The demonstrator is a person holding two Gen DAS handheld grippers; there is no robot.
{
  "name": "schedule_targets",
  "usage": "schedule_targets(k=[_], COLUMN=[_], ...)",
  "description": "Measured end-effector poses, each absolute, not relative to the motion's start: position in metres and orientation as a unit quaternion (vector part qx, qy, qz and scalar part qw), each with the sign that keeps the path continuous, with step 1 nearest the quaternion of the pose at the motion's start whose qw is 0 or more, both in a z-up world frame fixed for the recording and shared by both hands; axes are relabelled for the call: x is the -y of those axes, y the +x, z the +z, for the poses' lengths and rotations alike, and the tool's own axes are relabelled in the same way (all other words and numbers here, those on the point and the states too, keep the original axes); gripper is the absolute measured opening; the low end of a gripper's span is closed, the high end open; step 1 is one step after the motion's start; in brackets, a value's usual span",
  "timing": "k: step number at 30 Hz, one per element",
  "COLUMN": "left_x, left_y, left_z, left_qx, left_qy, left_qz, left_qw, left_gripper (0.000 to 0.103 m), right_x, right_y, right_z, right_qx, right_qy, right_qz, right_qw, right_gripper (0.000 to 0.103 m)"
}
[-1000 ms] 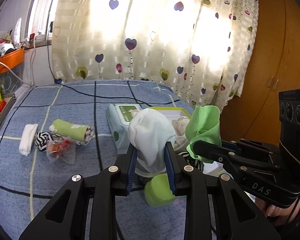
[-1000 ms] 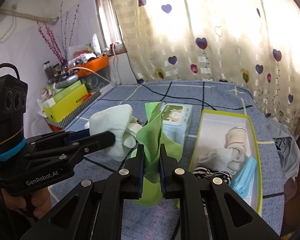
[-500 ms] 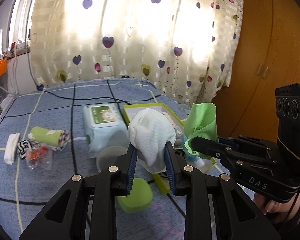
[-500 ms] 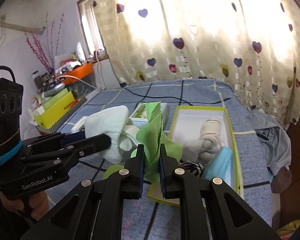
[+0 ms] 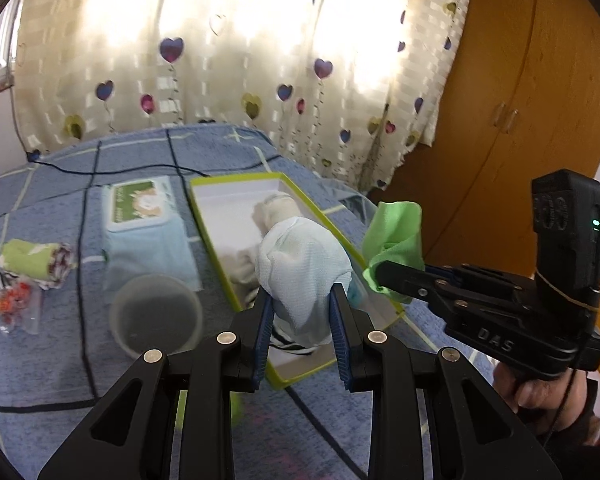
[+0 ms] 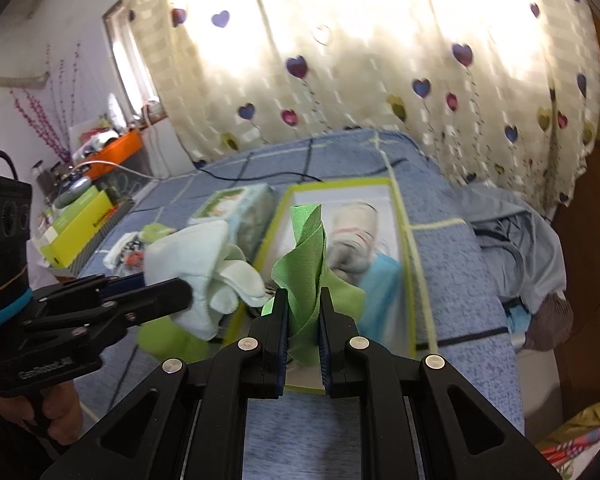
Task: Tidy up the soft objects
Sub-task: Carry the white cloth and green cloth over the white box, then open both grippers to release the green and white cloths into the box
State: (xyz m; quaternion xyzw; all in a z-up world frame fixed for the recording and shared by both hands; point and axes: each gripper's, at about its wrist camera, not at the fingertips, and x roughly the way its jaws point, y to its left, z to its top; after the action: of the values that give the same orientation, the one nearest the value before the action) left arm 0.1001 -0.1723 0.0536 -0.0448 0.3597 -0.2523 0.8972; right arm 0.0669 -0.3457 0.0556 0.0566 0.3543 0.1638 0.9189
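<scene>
My left tool [image 5: 302,316] is clamped on a bundled white cloth [image 5: 306,268], and my right tool [image 6: 303,322] is pinched tight on a twisted green cloth [image 6: 306,264]. Both hang over the near end of the yellow-rimmed box [image 5: 216,248] on the bed [image 5: 40,360]. The box runs lengthwise away from me, directly ahead and below; the left tool sits over its near half, the right beside it. The white cloth looks waffle-knit and puffy, the green one thin and smooth. Inside the box lie rolled socks [image 6: 354,236] and something pale blue [image 6: 384,276].
</scene>
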Motion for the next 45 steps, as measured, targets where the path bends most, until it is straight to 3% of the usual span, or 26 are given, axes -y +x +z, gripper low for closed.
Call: schedule_targets(k=[17,35,36,40,45], left_x=[0.207,0.220,0.220,0.220,0.216], left_y=[0.127,0.177,0.176,0.165,0.151], left_z=[0.005,0.004,0.004,0.008,0.019], left_qx=[-0.456,-0.446,-0.447,-0.441,-0.424], left_qy=[-0.046,-0.030,-0.030,-0.024,-0.022], left_qz=[-0.265,-0.224,-0.226,-0.241,-0.248], left_qw=[0.849,0.866,0.865,0.864,0.871], left_gripper=[0.029,0.029,0.029,0.029,0.030], right_x=[0.363,0.357,0.356,0.356,0.362], right_y=[0.103,0.158,0.157,0.146,0.129], right_z=[0.001,0.001,0.001,0.004,0.014], right_qx=[-0.427,-0.425,-0.426,-0.426,-0.414], right_qy=[0.064,0.049,0.046,0.038,0.044], right_qz=[0.151,0.164,0.165,0.159,0.154], right_qw=[0.889,0.889,0.888,0.890,0.896], right_gripper=[0.012,0.013,0.014,0.037,0.043])
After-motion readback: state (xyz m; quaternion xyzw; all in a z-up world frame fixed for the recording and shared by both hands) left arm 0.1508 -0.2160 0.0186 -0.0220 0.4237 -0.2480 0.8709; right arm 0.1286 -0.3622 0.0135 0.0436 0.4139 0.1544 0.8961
